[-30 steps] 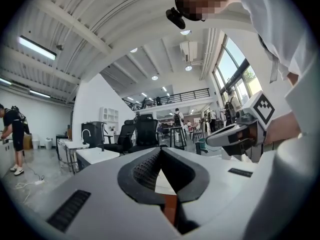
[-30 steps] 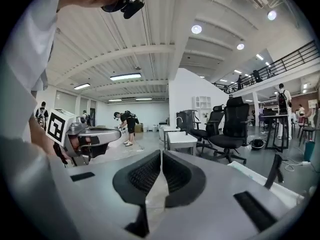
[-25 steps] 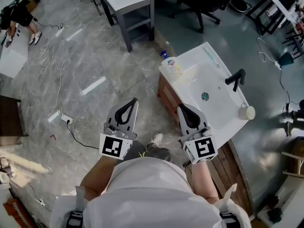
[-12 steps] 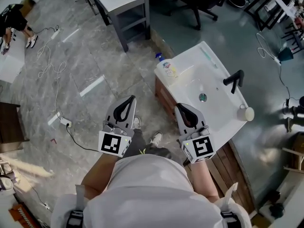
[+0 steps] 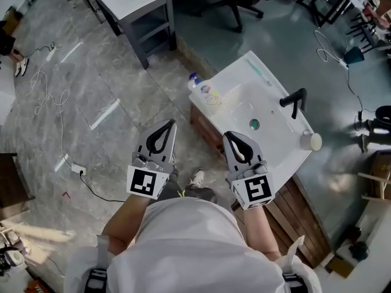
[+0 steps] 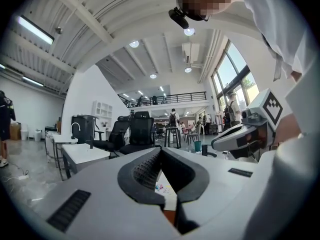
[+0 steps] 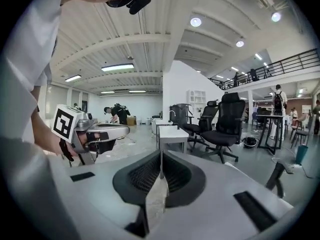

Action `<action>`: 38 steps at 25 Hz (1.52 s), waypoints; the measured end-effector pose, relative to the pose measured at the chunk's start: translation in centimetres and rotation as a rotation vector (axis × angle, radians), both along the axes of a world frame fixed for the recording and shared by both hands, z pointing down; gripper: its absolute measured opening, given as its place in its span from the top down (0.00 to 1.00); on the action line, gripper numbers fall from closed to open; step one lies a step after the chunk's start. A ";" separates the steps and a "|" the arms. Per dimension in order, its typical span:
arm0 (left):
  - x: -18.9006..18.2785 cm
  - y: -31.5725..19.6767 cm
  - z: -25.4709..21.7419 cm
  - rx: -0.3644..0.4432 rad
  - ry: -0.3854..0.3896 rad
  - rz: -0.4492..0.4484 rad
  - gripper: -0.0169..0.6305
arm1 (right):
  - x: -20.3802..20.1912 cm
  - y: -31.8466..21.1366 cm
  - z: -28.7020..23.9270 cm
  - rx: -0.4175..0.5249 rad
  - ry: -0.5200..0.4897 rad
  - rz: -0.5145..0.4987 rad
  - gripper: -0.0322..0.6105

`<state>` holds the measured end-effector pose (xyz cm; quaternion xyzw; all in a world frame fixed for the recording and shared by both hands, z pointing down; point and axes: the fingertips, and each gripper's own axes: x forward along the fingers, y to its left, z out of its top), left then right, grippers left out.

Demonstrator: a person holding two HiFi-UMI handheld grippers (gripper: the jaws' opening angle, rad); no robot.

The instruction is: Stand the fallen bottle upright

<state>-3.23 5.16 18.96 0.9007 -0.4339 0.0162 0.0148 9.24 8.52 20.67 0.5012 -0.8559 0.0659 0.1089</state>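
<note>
Two tongs were closed, empty: left gripper (image 5: 166,127), right gripper (image 5: 231,138). I logged clear plastic bottle (image 5: 206,92) lying on white rectangular basin (image 5: 276,144), black tap (image 5: 293,99) beyond.

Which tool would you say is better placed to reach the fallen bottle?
Probably the left tool: the bottle shows straight ahead of its shut jaws, while the right gripper view shows none.

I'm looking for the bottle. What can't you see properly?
- Bottle: head view, label too small to read.
- Bottle, left gripper view: mostly hidden behind the jaws.
- White round thing: head view, too small to name.
</note>
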 end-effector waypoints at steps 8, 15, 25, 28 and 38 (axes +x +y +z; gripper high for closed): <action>-1.9 -3.9 2.4 -0.045 0.015 0.006 0.95 | -1.2 -4.0 2.8 -0.072 0.058 0.018 0.89; -3.0 -7.4 5.9 -0.101 0.017 0.013 0.95 | -2.8 -8.0 6.4 -0.157 0.132 -0.027 0.89; -3.2 -11.3 10.5 -0.097 -0.001 0.049 0.95 | -3.9 -13.3 12.2 -0.236 0.230 -0.051 0.88; -3.1 -11.9 12.3 -0.066 -0.095 0.103 0.95 | -4.0 -14.9 13.9 -0.270 0.279 -0.053 0.80; -3.9 -14.4 16.3 -0.087 -0.090 0.145 0.95 | -5.4 -19.0 19.6 -0.437 0.391 -0.106 0.62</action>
